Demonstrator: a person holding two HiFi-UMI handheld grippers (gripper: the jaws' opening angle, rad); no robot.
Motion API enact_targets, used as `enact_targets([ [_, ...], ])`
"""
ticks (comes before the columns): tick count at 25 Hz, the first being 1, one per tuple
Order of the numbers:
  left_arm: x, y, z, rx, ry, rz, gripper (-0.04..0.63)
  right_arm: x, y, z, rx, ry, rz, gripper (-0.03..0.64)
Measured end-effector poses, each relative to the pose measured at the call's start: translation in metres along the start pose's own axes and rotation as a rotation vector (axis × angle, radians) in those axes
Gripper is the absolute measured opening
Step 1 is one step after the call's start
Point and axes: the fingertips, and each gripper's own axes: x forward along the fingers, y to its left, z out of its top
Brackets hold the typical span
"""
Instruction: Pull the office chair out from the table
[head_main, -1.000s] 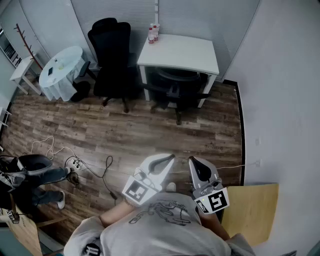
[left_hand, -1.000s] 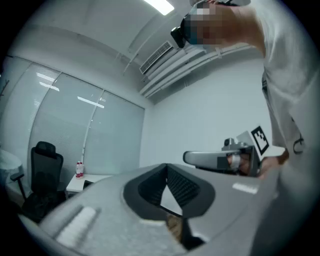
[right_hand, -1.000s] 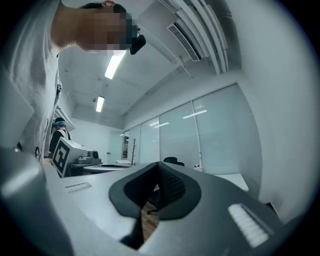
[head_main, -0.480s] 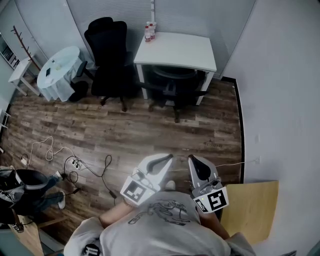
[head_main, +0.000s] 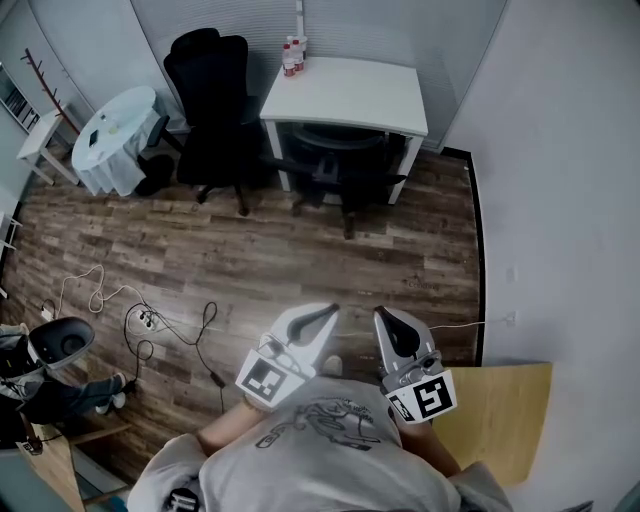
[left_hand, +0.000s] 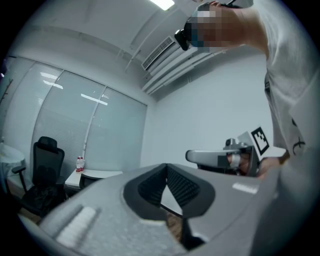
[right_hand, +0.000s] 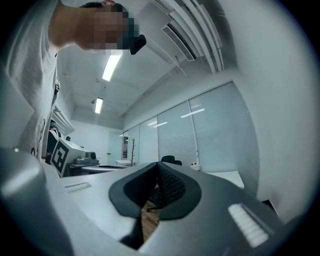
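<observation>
Jaws on the left hand-held gripper (head_main: 328, 312) and the right hand-held gripper (head_main: 381, 316) are shut tight and hold nothing. Both are close to the person's shirt (head_main: 320, 445). Well apart from them, across the wood floor (head_main: 280, 260), the office chair (head_main: 340, 170) is tucked under the white tabletop (head_main: 350, 95).

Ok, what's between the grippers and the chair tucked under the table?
Head view: only bare wood floor up to the chair; cables lie off to the left.
</observation>
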Motion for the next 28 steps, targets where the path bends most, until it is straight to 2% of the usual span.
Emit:
enact_targets([
  [8,0.018,-0.001,-0.004,-0.015,0.008,0.017,0.003,-0.003,-0.016,-0.009,0.025,0.026,0.019,0.006],
  [17,0.044,0.036,-0.013,-0.012,0.003,0.009,0.003,0.031,-0.040,-0.024,0.025,0.044,0.024,0.008],
  [22,0.070,0.073,-0.015,-0.022,0.004,0.002,0.003,0.069,-0.068,-0.029,0.023,0.051,0.012,0.008],
  [28,0.101,0.146,-0.015,-0.020,0.002,0.004,0.003,0.140,-0.103,-0.040,0.014,0.061,0.016,0.008],
])
